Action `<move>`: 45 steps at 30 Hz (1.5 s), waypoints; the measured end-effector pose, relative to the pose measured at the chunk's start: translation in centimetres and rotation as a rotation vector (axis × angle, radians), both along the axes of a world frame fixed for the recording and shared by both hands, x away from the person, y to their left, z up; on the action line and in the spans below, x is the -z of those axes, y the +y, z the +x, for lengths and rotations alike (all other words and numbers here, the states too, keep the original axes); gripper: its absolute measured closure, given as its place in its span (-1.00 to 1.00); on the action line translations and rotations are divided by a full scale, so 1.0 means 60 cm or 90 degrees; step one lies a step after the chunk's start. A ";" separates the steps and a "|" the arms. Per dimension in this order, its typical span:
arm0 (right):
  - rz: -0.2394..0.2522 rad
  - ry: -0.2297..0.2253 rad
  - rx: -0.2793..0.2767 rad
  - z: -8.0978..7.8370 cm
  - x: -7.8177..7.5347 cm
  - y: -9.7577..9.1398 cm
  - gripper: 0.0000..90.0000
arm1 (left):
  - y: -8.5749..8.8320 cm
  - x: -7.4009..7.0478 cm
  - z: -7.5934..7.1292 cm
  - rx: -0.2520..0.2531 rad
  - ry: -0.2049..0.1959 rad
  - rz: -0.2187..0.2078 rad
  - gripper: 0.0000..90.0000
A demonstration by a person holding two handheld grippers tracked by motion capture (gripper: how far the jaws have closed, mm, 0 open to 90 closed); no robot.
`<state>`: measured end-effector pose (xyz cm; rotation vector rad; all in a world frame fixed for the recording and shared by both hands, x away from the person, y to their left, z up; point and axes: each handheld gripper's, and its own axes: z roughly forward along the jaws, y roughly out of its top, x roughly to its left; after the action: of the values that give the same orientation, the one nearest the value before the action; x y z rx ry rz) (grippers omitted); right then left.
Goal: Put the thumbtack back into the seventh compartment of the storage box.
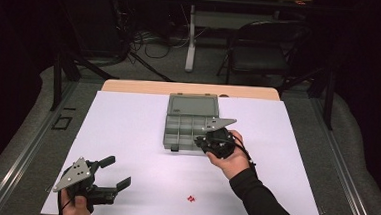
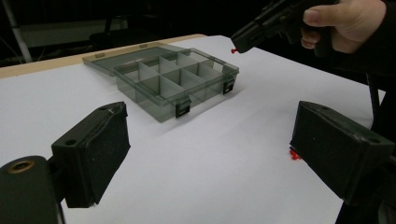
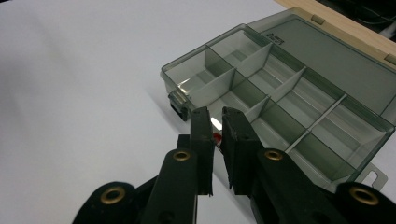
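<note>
A smoky grey compartment box (image 1: 167,136) lies open at the table's middle, its lid (image 1: 193,105) folded flat behind it. My right gripper (image 1: 200,141) hovers over the box's near right compartments, shut on a tiny red piece (image 3: 216,138) pinched between its pads. From the left gripper view the same red piece (image 2: 233,50) shows at that gripper's tip, above and right of the box (image 2: 140,95). My left gripper (image 1: 117,172) rests at the near left corner, open with nothing between its fingers. More small red pieces (image 1: 191,199) lie on the white sheet near the front edge.
The white sheet (image 1: 127,133) covers the table, with a wooden edge (image 1: 129,86) behind it. A chair (image 1: 262,52) and a desk leg stand beyond the table. One red piece (image 2: 294,155) lies half hidden behind a left-gripper finger (image 2: 343,156).
</note>
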<state>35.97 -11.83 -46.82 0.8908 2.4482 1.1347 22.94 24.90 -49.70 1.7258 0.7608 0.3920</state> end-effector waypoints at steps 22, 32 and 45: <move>-0.047 0.039 0.071 0.067 0.054 0.011 0.85 | 0.003 0.000 0.000 0.001 -0.001 -0.002 -0.75; -0.050 0.039 0.073 0.071 0.060 0.012 0.84 | 0.004 0.001 0.001 0.000 -0.001 -0.004 -0.75; -0.052 0.014 0.088 0.061 0.050 0.012 0.27 | 0.005 0.001 0.001 0.000 0.000 -0.004 -0.75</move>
<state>39.66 -11.12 -49.81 1.0340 2.3898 0.9754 22.99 25.17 -49.76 1.7203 0.7620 0.3898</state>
